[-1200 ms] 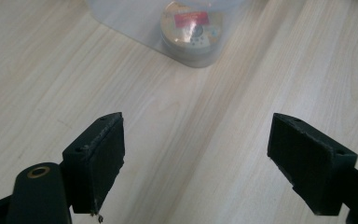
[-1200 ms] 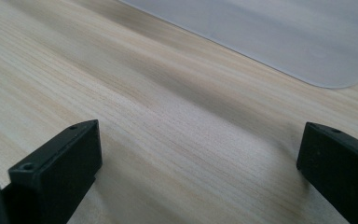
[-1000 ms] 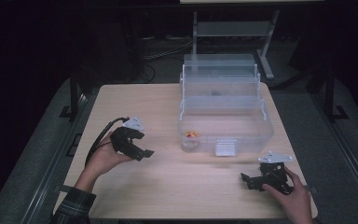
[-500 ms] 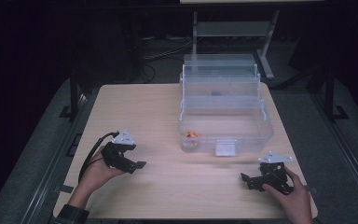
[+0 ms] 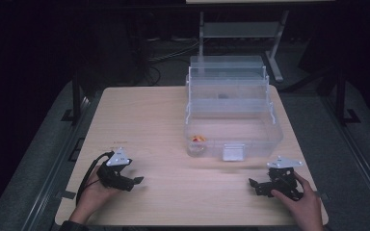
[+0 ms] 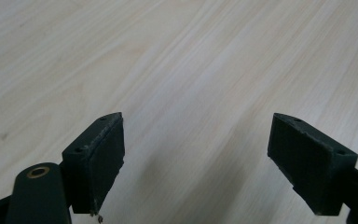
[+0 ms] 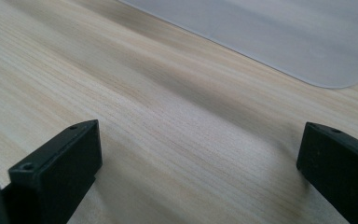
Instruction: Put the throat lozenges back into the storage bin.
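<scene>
A clear plastic tiered box [image 5: 231, 110] stands open at the back right of the wooden table [image 5: 144, 125]. A small clear cup holding something orange [image 5: 197, 142] sits by the box's front left corner. My left gripper [image 5: 137, 181] rests low on the table at the front left, held by a hand, jaws wide open over bare wood [image 6: 196, 154]. At the front right my right gripper [image 5: 253, 185] is also open and empty, lying on the table in front of the box, whose clear wall [image 7: 279, 37] shows beyond its jaws [image 7: 198, 158].
A white latch [image 5: 232, 152] is on the box's front wall. A metal stand [image 5: 241, 29] rises behind the table. Dark floor and cables surround the table. Bare wood lies between the two grippers.
My left gripper has drawn back toward the table's front left edge and dropped lower. The right gripper has stayed where it was.
</scene>
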Available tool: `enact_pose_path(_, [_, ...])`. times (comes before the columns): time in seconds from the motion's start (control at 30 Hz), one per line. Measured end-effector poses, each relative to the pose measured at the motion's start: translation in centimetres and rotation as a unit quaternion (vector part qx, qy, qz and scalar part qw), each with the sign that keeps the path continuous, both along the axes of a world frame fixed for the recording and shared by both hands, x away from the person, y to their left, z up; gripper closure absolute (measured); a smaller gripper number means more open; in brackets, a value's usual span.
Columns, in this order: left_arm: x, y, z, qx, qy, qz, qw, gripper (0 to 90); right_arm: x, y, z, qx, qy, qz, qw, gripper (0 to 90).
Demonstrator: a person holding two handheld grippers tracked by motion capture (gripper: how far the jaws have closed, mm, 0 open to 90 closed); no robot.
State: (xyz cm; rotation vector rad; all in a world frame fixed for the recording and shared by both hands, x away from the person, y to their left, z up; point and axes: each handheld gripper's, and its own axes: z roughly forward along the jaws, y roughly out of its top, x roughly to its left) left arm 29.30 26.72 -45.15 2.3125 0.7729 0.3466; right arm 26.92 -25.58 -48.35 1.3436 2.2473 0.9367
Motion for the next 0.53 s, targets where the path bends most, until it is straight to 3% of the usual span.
enact_pose_path(0.2, [-0.6,0.6,-1.4,0.005,0.01,0.009,0.9999,16.0,0.0,0.0,0.0,0.0,0.0,0.0,1.0,0.0])
enact_pose_path(0.33, [-0.5,0.8,-1.7,-0.009,0.014,0.012,0.9998,14.4,0.0,0.0,0.0,0.0,0.0,0.0,1.0,0.0])
enact_pose_path(0.53, [-0.7,1.3,-2.3,-0.036,-0.009,0.01,0.9993,12.7,0.0,0.0,0.0,0.0,0.0,0.0,1.0,0.0])
